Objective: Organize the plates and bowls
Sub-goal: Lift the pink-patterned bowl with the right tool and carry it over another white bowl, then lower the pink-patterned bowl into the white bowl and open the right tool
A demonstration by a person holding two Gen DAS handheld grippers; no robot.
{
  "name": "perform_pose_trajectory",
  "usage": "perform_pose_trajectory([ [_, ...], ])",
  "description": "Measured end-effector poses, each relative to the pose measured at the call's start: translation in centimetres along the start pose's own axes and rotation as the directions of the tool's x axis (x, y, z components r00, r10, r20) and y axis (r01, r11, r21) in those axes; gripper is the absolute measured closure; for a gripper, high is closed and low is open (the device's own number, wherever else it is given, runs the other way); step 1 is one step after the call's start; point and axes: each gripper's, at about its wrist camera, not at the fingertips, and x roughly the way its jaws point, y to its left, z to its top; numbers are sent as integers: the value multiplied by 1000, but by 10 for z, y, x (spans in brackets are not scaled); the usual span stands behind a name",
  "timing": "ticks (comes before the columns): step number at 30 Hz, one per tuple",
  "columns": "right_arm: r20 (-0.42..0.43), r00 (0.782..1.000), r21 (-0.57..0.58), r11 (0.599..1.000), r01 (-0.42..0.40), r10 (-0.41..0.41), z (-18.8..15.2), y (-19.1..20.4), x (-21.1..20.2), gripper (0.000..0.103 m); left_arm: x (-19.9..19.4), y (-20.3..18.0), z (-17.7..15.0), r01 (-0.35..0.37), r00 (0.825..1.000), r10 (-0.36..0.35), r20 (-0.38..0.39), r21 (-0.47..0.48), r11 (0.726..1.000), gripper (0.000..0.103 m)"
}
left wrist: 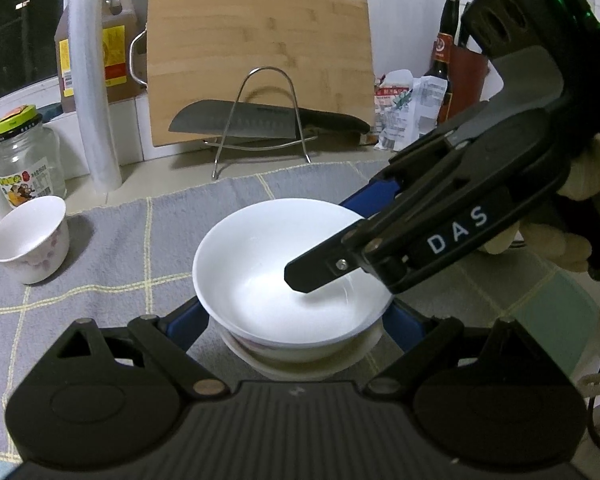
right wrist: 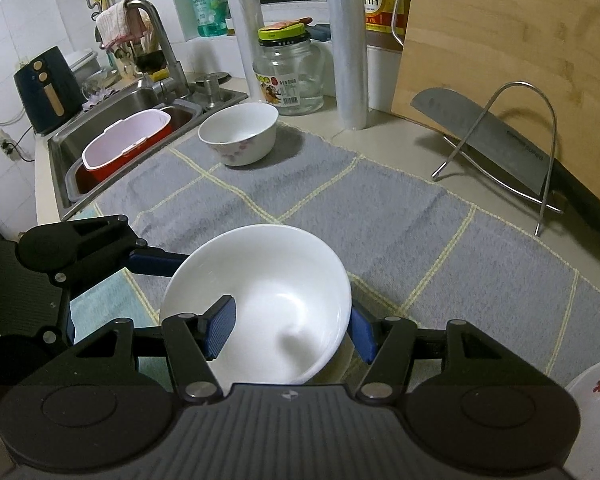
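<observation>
Two grippers meet at one white bowl point(right wrist: 260, 300) in the lower middle of both views. The right gripper point(right wrist: 288, 334) clamps its rim (one pad inside, one outside). The left gripper point(left wrist: 296, 324) stands wide around a lower bowl point(left wrist: 300, 354) on the grey cloth point(right wrist: 380, 220); whether its pads touch, I cannot tell.

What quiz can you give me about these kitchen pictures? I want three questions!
1. Pick one: where is one finger of the right gripper?
A. inside the white bowl
B. inside a glass jar
C. in the sink
2. True or false: the knife lies flat on the grey cloth.
3. Short answer: what big wooden thing stands behind the knife?

Key: 1 A. 2 False, it rests across a wire stand. 3 The cutting board.
</observation>
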Motion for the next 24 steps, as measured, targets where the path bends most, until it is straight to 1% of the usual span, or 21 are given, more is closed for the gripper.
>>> perform_pose_trajectory([
  [24,-15,1000,27,1000,-4,4,-5,-5,5,37,7,-8,0,-13,999,14,-41,31,999,10],
])
